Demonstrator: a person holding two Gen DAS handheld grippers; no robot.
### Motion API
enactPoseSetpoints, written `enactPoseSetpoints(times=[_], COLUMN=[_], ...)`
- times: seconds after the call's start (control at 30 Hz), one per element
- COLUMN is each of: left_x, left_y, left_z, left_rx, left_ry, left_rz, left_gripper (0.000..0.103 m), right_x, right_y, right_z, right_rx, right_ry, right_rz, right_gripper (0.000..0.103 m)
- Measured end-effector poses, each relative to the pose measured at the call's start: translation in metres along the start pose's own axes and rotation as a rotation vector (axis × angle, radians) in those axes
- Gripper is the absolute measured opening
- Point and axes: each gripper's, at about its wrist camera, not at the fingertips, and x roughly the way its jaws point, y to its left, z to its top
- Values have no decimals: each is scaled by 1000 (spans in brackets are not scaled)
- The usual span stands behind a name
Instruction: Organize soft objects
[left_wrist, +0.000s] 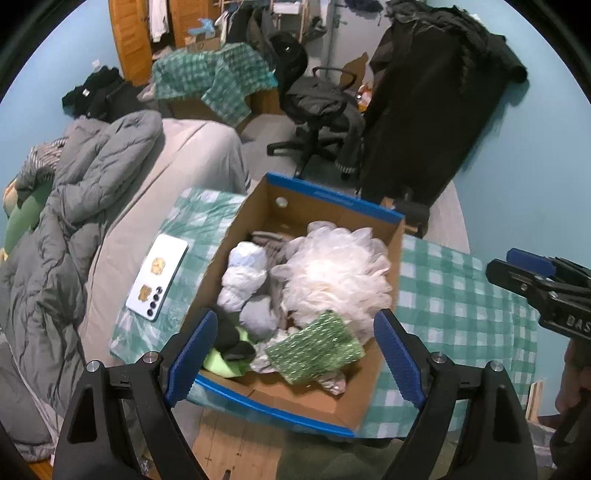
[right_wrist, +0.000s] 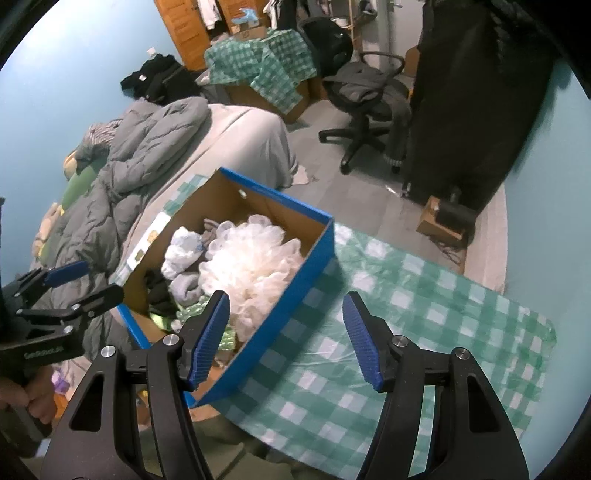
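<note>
A blue-rimmed cardboard box (left_wrist: 384, 214) stands on a green checked cloth (left_wrist: 454, 295). Inside lie a white mesh bath pouf (left_wrist: 336, 273), a green sparkly sponge (left_wrist: 314, 347), white and grey rolled socks (left_wrist: 243, 273) and a dark and lime item (left_wrist: 229, 350). My left gripper (left_wrist: 295, 354) is open and empty above the box's near edge. My right gripper (right_wrist: 284, 339) is open and empty over the box's right wall (right_wrist: 295, 295) and the cloth (right_wrist: 424, 332); the pouf (right_wrist: 251, 266) shows there too. The right gripper shows at the left view's right edge (left_wrist: 532, 280).
A white phone (left_wrist: 157, 280) lies on the cloth left of the box. A bed with a grey duvet (left_wrist: 74, 206) is to the left. An office chair (left_wrist: 321, 107) and a dark hanging coat (left_wrist: 432, 103) stand behind.
</note>
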Motion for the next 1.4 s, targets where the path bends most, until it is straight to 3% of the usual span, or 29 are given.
enactPoseSetpoints(times=[0.33,0.9,1.4], left_x=[-28,-36,-27], left_y=[-35,-82,-102], left_z=[12,23,21], left_rx=[68,142,180], left_ry=[-89,-95,-79], left_rz=[-6,-35,-44], left_gripper=[92,92,92], right_x=[-29,-62,-66], right_y=[-26,-61,-74], right_z=[-1,-11,-11], right_rx=[62,126,139], right_ry=[-45,-74,-75], right_rz=[-28,-114,-125], right_gripper=[64,64,64])
